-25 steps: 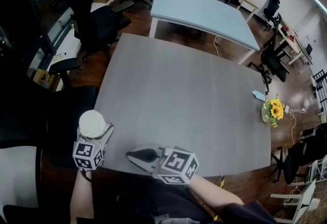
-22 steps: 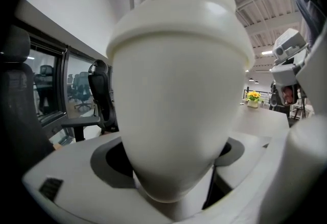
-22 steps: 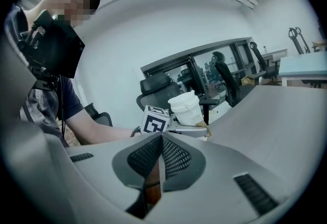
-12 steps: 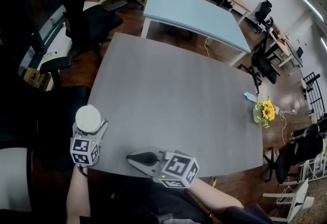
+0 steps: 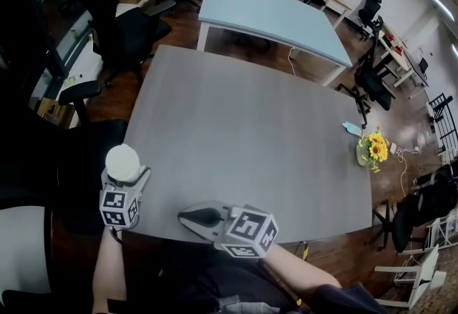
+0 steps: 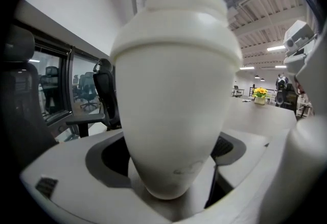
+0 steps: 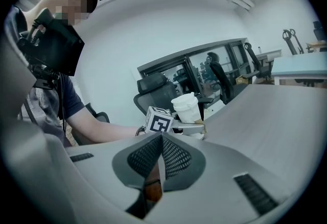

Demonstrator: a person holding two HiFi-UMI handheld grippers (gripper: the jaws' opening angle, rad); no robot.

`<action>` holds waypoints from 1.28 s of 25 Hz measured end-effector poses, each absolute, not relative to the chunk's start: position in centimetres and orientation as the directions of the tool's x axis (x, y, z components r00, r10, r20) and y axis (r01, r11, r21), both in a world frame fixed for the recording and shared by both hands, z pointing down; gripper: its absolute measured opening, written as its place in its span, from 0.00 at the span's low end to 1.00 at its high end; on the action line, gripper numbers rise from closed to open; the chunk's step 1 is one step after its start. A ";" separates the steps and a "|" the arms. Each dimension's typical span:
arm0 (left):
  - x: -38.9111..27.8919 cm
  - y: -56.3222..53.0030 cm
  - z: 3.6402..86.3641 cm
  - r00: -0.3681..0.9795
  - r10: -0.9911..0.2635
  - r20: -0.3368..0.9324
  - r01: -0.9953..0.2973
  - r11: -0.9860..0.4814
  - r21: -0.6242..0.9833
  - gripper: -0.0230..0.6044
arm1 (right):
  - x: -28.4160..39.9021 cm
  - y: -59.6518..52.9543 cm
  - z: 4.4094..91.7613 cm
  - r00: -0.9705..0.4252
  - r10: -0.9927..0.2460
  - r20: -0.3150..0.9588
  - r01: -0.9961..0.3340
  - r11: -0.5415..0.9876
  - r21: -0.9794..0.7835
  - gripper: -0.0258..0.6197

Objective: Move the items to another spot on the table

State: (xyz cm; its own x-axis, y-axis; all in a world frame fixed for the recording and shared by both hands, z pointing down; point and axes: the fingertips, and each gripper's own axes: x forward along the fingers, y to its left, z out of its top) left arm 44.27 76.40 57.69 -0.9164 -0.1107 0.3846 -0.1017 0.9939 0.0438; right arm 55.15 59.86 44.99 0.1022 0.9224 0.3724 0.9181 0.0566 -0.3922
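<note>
A white lidded paper cup stands upright at the front left corner of the grey table. It sits between the jaws of my left gripper. The cup fills the left gripper view, and both pads of that gripper touch its lower body. Those jaws have just eased a little wider with the cup still between them. My right gripper lies at the table's front edge, shut and empty. From the right gripper view the cup appears beyond, held by the left gripper.
A small vase of sunflowers and a pale blue item sit at the table's right edge. A light blue table stands behind. Office chairs stand left of the table. The person's forearm shows in the right gripper view.
The left gripper has sunk slightly with the cup at the table's corner. The right gripper has stayed in place.
</note>
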 end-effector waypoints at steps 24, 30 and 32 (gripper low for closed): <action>51.9 72.8 43.3 -0.981 0.023 0.191 0.082 0.948 0.307 0.76 | 53.8 55.6 40.9 0.215 0.965 0.149 0.880 -0.125 -0.459 0.05; 53.8 70.6 41.7 -0.973 0.067 0.222 0.125 0.958 0.258 0.22 | 54.3 54.4 40.6 0.240 0.962 0.133 0.871 -0.153 -0.467 0.05; 54.1 69.0 42.0 -0.970 0.047 0.240 0.116 0.952 0.285 0.02 | 54.6 53.7 40.9 0.250 0.956 0.151 0.875 -0.156 -0.458 0.05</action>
State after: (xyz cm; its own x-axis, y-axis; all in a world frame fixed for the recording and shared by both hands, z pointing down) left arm 54.09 68.95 42.01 -0.9697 0.0470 0.2396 0.1165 0.9515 0.2846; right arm 54.61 53.68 40.94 0.2498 0.9564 0.1514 0.8752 -0.1561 -0.4579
